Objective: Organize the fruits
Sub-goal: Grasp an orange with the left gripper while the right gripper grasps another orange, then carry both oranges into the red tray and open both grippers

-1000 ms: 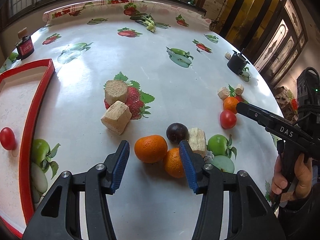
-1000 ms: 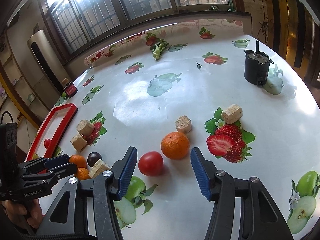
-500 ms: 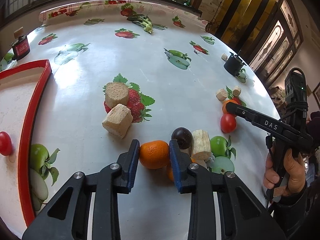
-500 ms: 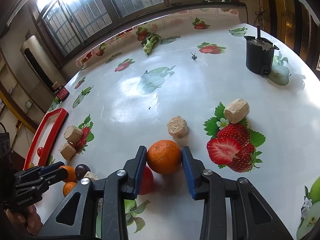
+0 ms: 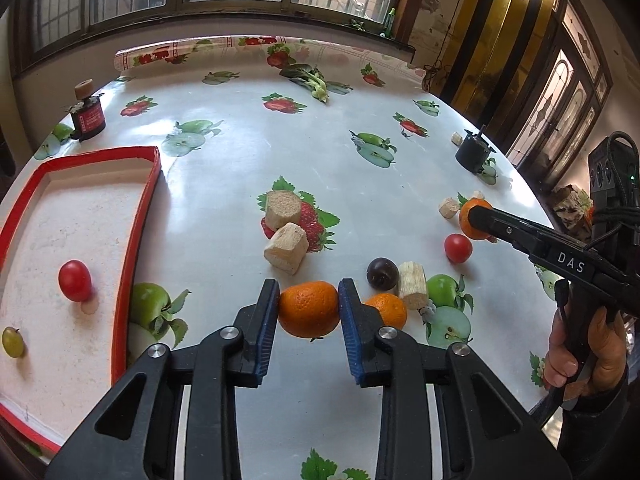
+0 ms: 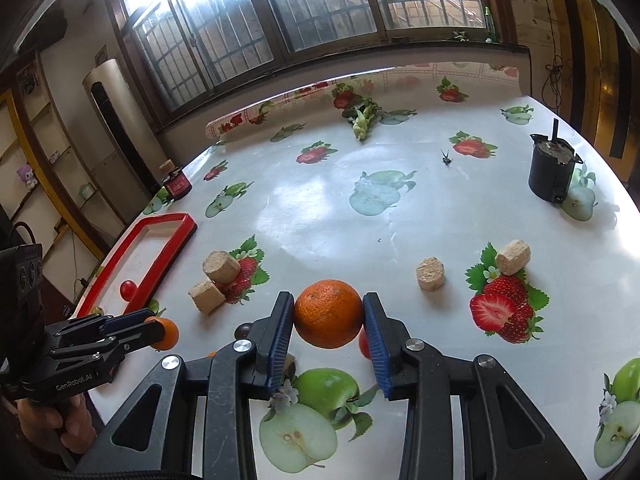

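Observation:
My left gripper point(image 5: 308, 304) is shut on an orange point(image 5: 309, 309) and holds it above the table. My right gripper point(image 6: 328, 314) is shut on another orange point(image 6: 329, 313), also lifted; it shows in the left wrist view point(image 5: 474, 218). A third orange point(image 5: 387, 310), a dark plum point(image 5: 382, 273) and a red tomato point(image 5: 458, 247) lie on the fruit-print tablecloth. The red-rimmed tray point(image 5: 138, 208) at the left holds a red tomato point(image 5: 75, 280) and a green grape point(image 5: 13, 342).
Several cork-like blocks point(image 5: 286, 247) lie among the fruits; one point(image 5: 412, 285) sits beside the plum. A black pot point(image 6: 553, 174) stands at the far right, a small red jar point(image 5: 89, 117) at the far left, a leafy vegetable point(image 5: 312, 80) at the back.
Both grippers closed on an orange each and lifted them off the table. The right gripper passed over the tomato to the orange behind it.

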Action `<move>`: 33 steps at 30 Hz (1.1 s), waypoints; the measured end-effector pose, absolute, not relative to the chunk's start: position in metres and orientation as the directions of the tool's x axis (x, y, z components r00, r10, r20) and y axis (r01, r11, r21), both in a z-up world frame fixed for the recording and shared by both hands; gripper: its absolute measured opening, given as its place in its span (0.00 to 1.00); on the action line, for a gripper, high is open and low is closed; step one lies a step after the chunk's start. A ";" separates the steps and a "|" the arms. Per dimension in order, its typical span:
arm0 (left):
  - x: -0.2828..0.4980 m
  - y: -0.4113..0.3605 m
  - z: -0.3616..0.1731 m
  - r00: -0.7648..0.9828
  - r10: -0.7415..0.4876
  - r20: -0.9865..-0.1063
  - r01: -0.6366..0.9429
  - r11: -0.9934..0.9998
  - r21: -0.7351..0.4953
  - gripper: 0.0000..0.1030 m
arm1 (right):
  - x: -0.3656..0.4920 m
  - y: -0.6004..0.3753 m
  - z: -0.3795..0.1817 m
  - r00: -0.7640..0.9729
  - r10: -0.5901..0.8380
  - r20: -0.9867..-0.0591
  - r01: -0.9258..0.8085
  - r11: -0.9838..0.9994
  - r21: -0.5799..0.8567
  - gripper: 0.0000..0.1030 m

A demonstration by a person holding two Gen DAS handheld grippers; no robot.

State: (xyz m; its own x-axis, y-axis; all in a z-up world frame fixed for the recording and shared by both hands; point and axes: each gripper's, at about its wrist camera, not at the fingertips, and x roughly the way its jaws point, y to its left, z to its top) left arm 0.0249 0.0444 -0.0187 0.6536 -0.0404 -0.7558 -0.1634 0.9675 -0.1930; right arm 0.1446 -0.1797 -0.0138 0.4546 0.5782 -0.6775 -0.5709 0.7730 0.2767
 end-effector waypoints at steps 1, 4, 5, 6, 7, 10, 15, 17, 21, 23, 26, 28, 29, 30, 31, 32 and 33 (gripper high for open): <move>0.022 0.047 -0.017 0.658 -0.031 -0.752 -0.170 0.967 -0.189 0.27 | 0.142 -0.176 -0.012 0.452 0.583 -0.676 -0.578 0.768 0.276 0.35; 0.014 0.055 -0.011 0.666 0.001 -0.746 -0.194 0.966 -0.172 0.27 | 0.136 -0.166 -0.009 0.440 0.597 -0.671 -0.598 0.752 0.276 0.35; 0.011 0.057 -0.010 0.667 0.010 -0.745 -0.202 0.965 -0.168 0.27 | 0.134 -0.163 -0.008 0.435 0.602 -0.670 -0.604 0.747 0.278 0.35; 0.009 0.060 -0.008 0.670 0.020 -0.742 -0.210 0.964 -0.164 0.27 | 0.132 -0.160 -0.008 0.429 0.606 -0.669 -0.611 0.741 0.279 0.35; 0.006 0.063 -0.007 0.672 0.028 -0.740 -0.217 0.963 -0.160 0.27 | 0.131 -0.157 -0.007 0.424 0.611 -0.669 -0.617 0.735 0.281 0.35; 0.000 0.071 -0.004 0.677 0.045 -0.735 -0.238 0.958 -0.161 0.27 | 0.125 -0.148 -0.004 0.413 0.623 -0.664 -0.634 0.720 0.282 0.35; -0.009 0.085 -0.002 0.679 0.070 -0.731 -0.268 0.951 -0.157 0.27 | 0.117 -0.131 -0.001 0.389 0.639 -0.664 -0.659 0.697 0.284 0.35; -0.012 0.090 -0.002 0.679 0.082 -0.730 -0.280 0.948 -0.154 0.27 | 0.115 -0.125 -0.001 0.380 0.644 -0.663 -0.669 0.687 0.284 0.35; -0.019 0.101 0.000 0.682 0.105 -0.724 -0.306 0.940 -0.153 0.27 | 0.109 -0.111 0.002 0.368 0.656 -0.659 -0.688 0.669 0.281 0.35; -0.022 0.107 0.002 0.683 0.116 -0.721 -0.319 0.936 -0.151 0.27 | 0.106 -0.105 0.003 0.363 0.661 -0.657 -0.696 0.661 0.280 0.35; -0.027 0.115 0.002 0.682 0.133 -0.719 -0.337 0.930 -0.148 0.27 | 0.102 -0.095 0.003 0.353 0.667 -0.656 -0.708 0.649 0.279 0.35; -0.030 0.120 0.002 0.681 0.141 -0.718 -0.349 0.925 -0.149 0.27 | 0.100 -0.089 0.004 0.344 0.671 -0.657 -0.715 0.641 0.280 0.35; -0.031 0.122 0.002 0.680 0.144 -0.719 -0.354 0.923 -0.150 0.27 | 0.099 -0.086 0.003 0.340 0.673 -0.657 -0.719 0.636 0.280 0.35; -0.032 0.125 0.002 0.680 0.148 -0.718 -0.359 0.921 -0.150 0.27 | 0.099 -0.083 0.003 0.336 0.674 -0.658 -0.723 0.632 0.279 0.35; -0.034 0.127 0.002 0.680 0.152 -0.718 -0.364 0.919 -0.150 0.27 | 0.098 -0.080 0.003 0.331 0.675 -0.659 -0.727 0.628 0.279 0.35; -0.035 0.129 0.003 0.680 0.156 -0.717 -0.369 0.917 -0.150 0.27 | 0.097 -0.077 0.003 0.327 0.677 -0.659 -0.730 0.624 0.279 0.35; -0.036 0.131 0.003 0.679 0.160 -0.716 -0.373 0.915 -0.150 0.27 | 0.096 -0.074 0.003 0.323 0.679 -0.659 -0.734 0.619 0.278 0.35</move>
State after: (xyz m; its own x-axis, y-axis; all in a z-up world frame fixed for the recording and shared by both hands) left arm -0.0357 0.1313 0.0028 0.6794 0.1599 -0.7162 -0.3735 0.9154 -0.1499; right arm 0.0959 -0.0737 0.0026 0.3227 0.6790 -0.6594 -0.7341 0.6194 0.2784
